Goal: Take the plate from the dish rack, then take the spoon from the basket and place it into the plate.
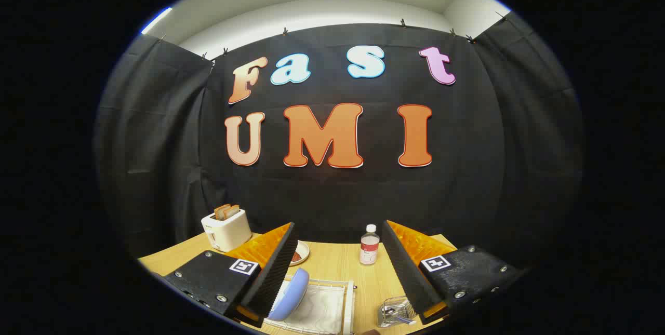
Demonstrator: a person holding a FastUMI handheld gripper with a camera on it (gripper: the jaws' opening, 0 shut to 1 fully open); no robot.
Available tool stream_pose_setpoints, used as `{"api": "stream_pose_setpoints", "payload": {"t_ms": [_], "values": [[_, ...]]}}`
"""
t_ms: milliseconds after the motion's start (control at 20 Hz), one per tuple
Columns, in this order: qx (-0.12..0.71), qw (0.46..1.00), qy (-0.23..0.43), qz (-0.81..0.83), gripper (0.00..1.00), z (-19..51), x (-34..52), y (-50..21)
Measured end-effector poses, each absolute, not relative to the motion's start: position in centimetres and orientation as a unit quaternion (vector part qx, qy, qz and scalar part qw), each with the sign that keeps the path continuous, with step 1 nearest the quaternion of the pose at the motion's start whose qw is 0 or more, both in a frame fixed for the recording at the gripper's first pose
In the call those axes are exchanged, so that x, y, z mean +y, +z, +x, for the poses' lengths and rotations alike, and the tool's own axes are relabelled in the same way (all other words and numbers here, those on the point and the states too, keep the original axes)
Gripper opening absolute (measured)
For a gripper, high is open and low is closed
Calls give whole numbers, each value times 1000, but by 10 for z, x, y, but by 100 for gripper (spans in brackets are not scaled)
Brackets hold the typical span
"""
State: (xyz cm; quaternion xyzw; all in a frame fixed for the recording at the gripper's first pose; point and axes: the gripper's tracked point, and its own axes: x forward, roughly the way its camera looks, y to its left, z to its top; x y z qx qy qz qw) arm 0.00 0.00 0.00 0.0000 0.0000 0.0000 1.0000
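— Fingers first: how does the gripper (340, 267) stand?

— Spread wide, with nothing held between the two fingers. It hangs above the wooden table (332, 262), and both fingers point out over it toward the black cloth wall.

— Where is the plate?

— A light blue plate (291, 293) stands on edge in the white dish rack (324, 306), low between the fingers and close against the inner side of the left one. The finger hides part of the plate, and whether the two touch I cannot tell. A white mat or tray seems to lie under the rack's wire.

— And the spoon?

— A small clear basket (393, 311) sits just inside the right finger's base, to the right of the rack and apart from it. Something metallic with a bluish part, probably the spoon (400, 318), lies in it; the view there is too small and distorted to be sure.

— Farther out?

— Beyond the fingertips, near the right finger, a clear bottle (369, 245) with a white cap stands upright. Past the left fingertip lies a small dish (300, 253) with something reddish in it. Further left, outside the left finger, a white toaster (226, 229) holds two slices of toast.
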Motion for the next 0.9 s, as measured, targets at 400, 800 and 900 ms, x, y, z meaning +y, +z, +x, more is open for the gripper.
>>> {"api": "stream_pose_setpoints", "payload": {"t_ms": [400,800,900], "values": [[-1,1000,1,-2,98,-6,0,1],[30,999,21,6,98,-1,17,-12],[69,997,32,9,98,4,27,-30]]}}
